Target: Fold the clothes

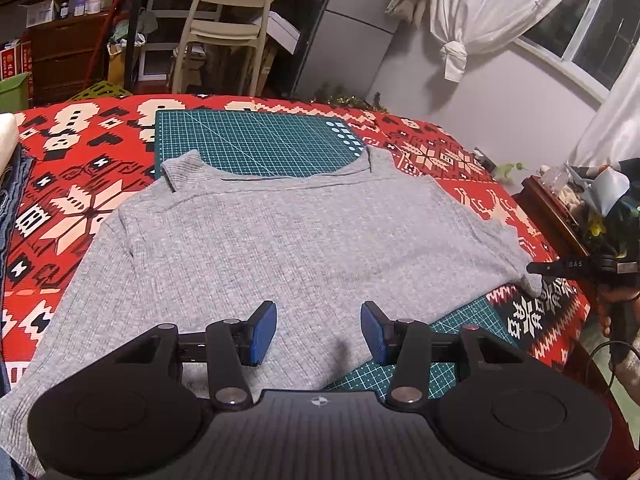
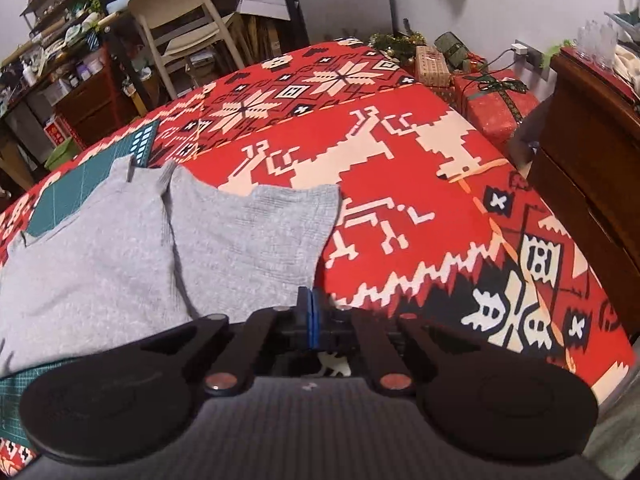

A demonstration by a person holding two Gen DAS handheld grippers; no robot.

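Left wrist view: hovering with fingers spread wide on the left gripper [image 1: 318,330], holding nothing, blue pads hanging just above the lower middle of the grey sweater [image 1: 288,240]. Pressing fingers fully together on the right gripper [image 2: 311,312], tips sitting at the near edge of the right sleeve [image 2: 260,240]; looking like a pinch on the sleeve's edge, though not showing clearly whether any knit is caught between the pads.

Lying spread flat and face up across the middle of the desk [image 2: 420,152], collar pointing toward the far edge and hem toward the near edge. Resting partly on a green cutting mat [image 1: 260,140], itself lying on a red patterned cloth [image 1: 80,208]. Trailing the left sleeve [image 1: 72,312] out toward the near left corner, and angling the right sleeve toward the right edge.

Judging by this, working on the sleeve stage of folding, with the body not folded over. Calling next for a sure hold on the right sleeve, then carrying it low across the chest while steadying the body with the left fingers against dragging or bunching.
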